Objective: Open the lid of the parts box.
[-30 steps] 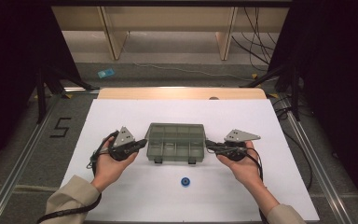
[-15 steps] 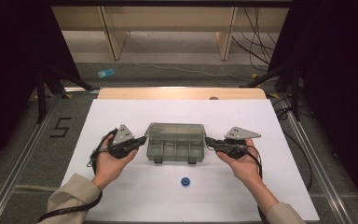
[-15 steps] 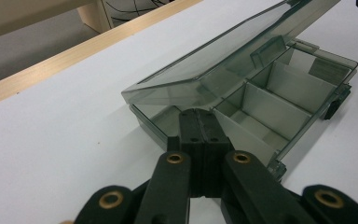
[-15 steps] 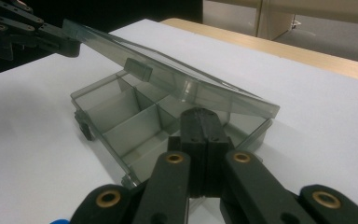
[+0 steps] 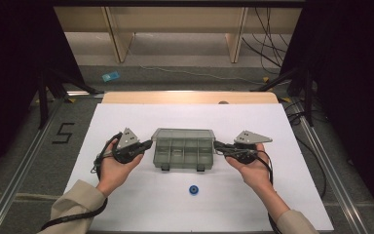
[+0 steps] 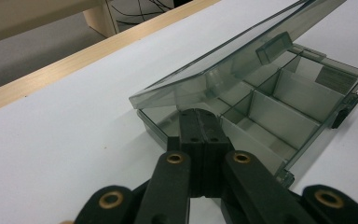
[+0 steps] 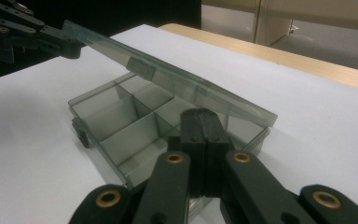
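Observation:
A smoky clear compartment box (image 5: pixel 182 151) lies in the middle of the white table, its hinged lid (image 6: pixel 223 60) tilted partly up. My left gripper (image 5: pixel 149 143) is shut, nothing between its jaws, and its tips (image 6: pixel 199 112) sit at the box's left end under the lid's raised edge. From the other side my right gripper (image 5: pixel 217 145) is shut too, its tips (image 7: pixel 199 111) tucked beneath the lid (image 7: pixel 168 74) at the right end. The box's (image 7: pixel 116 121) several compartments look empty. In the right gripper view the left gripper (image 7: pixel 70 46) touches the lid's far end.
A small blue round piece (image 5: pixel 193 189) lies on the white tabletop (image 5: pixel 126 195) in front of the box. A wooden strip (image 5: pixel 190 97) runs along the table's far edge. Cables trail from both grippers. Floor, a blue scrap (image 5: pixel 110 76) and furniture legs lie beyond.

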Motion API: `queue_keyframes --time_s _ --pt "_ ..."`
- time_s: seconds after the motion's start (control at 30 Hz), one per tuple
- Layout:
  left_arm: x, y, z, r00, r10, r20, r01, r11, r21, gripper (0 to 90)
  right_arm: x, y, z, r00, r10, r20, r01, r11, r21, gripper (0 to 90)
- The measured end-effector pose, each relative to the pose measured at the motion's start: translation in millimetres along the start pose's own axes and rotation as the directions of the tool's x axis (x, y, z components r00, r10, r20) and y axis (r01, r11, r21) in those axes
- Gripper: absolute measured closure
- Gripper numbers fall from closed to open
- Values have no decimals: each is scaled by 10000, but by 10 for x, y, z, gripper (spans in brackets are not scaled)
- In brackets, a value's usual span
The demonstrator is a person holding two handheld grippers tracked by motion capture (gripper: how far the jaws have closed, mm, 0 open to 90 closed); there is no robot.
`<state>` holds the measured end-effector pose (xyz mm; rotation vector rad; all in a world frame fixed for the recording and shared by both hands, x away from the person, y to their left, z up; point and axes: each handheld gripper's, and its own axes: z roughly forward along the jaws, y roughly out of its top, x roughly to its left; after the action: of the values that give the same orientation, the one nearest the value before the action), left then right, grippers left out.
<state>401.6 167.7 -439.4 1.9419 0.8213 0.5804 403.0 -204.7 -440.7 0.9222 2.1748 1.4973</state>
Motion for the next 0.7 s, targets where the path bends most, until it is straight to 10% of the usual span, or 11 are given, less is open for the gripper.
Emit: queue_keyframes --time_s 0.33,0.7 --pt "3 7 1 10000 8 -7 -8 10000 21 899 59 48 -32 9879 -1298 846 1180 9843 1313 746" --pt "23 -17 22 9992 276 -294 -273 9996 110 873 95 49 21 9714 -1813 1532 1726 9826 685 551"
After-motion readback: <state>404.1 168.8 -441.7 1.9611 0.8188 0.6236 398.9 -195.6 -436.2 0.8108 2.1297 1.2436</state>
